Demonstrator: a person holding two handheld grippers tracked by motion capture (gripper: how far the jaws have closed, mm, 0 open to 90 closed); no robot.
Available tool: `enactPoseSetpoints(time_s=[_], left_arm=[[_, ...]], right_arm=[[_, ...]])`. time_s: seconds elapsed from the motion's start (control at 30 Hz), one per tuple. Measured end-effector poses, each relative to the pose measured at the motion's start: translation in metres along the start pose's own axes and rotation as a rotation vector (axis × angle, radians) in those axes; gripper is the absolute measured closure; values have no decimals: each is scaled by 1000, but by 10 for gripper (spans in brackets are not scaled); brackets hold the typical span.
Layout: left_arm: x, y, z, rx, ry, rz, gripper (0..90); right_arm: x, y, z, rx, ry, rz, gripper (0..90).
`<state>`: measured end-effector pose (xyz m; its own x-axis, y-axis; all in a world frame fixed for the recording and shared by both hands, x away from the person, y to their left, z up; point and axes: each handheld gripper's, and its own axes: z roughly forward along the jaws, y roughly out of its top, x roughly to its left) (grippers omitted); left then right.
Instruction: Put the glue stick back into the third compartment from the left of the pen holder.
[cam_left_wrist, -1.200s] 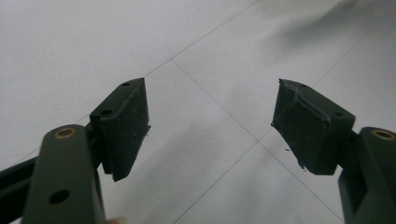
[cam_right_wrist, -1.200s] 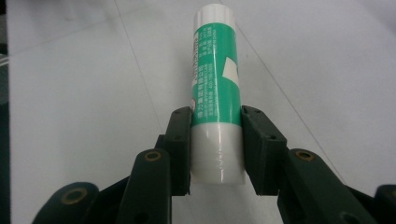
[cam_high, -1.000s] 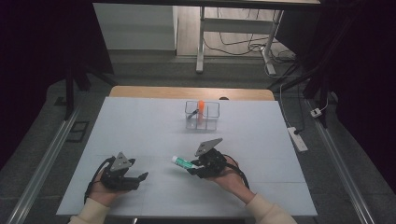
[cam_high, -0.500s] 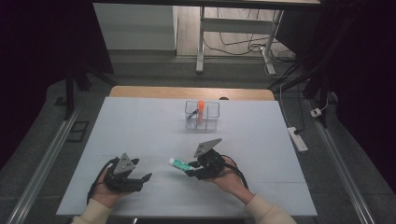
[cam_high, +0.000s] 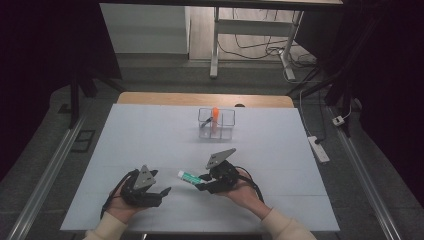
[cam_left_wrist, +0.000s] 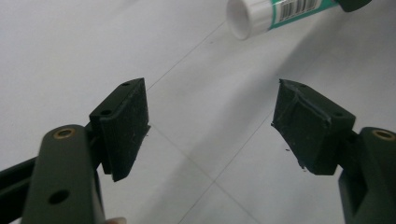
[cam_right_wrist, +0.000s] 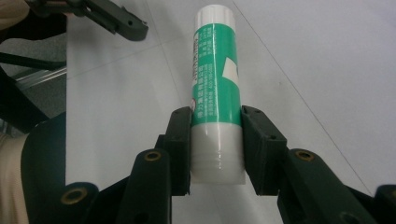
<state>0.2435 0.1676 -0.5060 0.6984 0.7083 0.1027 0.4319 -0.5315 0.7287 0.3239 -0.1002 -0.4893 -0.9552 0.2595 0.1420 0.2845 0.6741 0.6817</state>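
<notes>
Left gripper (cam_high: 159, 191) nearer glue stick (cam_high: 189, 177), clear organizer (cam_high: 216, 124) beyond

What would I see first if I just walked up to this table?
Probably the green-and-white glue stick pinched near its bottom end in the right gripper, near the front of the white table. Next, the left gripper beside it, open and holding nothing. Farther back stands a clear holder with something orange sticking up.

Black screw-studded fingers (cam_left_wrist: 122, 128), grey triangular plates, cream sleeves (cam_high: 107, 230).
</notes>
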Motion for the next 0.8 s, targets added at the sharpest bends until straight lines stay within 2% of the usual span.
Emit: enactPoseSetpoints(time_s=[0.53, 0.8], left_arm=[[-17, 21, 10, -9, -28, 88, 257], [-21, 28, 16, 6, -22, 125, 247]], right_arm=[[3, 3, 0, -9, 29, -1, 647], [3, 4, 2, -7, 41, -1, 647]])
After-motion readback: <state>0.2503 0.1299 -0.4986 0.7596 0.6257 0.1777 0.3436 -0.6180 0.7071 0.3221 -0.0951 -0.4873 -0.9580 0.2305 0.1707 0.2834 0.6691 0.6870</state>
